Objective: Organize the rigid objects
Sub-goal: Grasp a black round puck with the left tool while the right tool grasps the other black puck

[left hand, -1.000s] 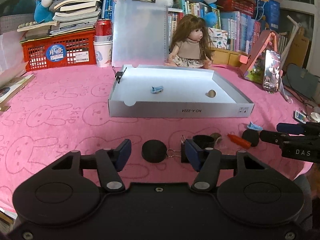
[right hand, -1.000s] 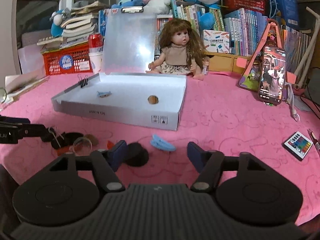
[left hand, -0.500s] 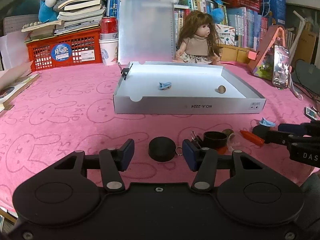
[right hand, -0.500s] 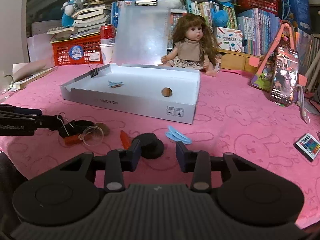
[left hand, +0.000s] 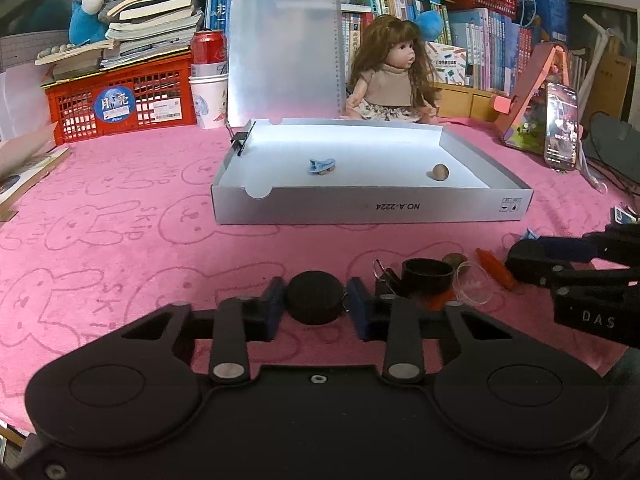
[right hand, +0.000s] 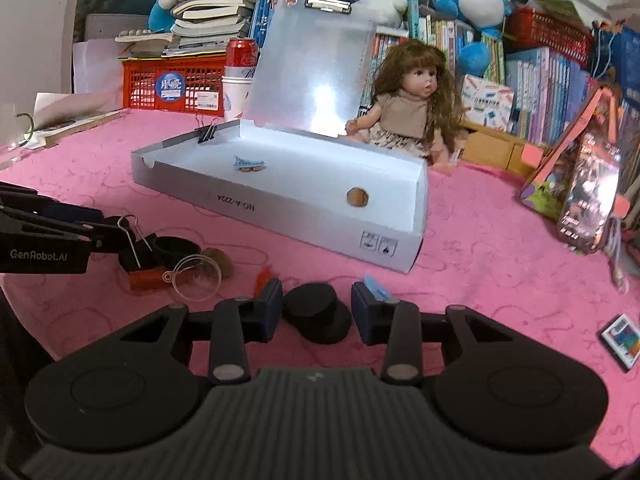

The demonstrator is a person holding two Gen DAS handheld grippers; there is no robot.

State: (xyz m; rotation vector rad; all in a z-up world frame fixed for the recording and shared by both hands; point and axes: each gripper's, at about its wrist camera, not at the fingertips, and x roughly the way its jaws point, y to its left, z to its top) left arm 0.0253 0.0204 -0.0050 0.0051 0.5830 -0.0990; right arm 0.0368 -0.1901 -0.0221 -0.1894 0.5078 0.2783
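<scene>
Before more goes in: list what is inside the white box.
Inside the white box: a small blue toy plane and a brown ball. The near wall hides the floor strip right behind it.

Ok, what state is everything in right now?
left gripper: jaws just closed, shut on black disc
right gripper: jaws just closed, shut on black cap
white box: open
binder clip: clipped on white box wall
clipboard: standing upright behind white box
phone: screen lit, propped upright
</scene>
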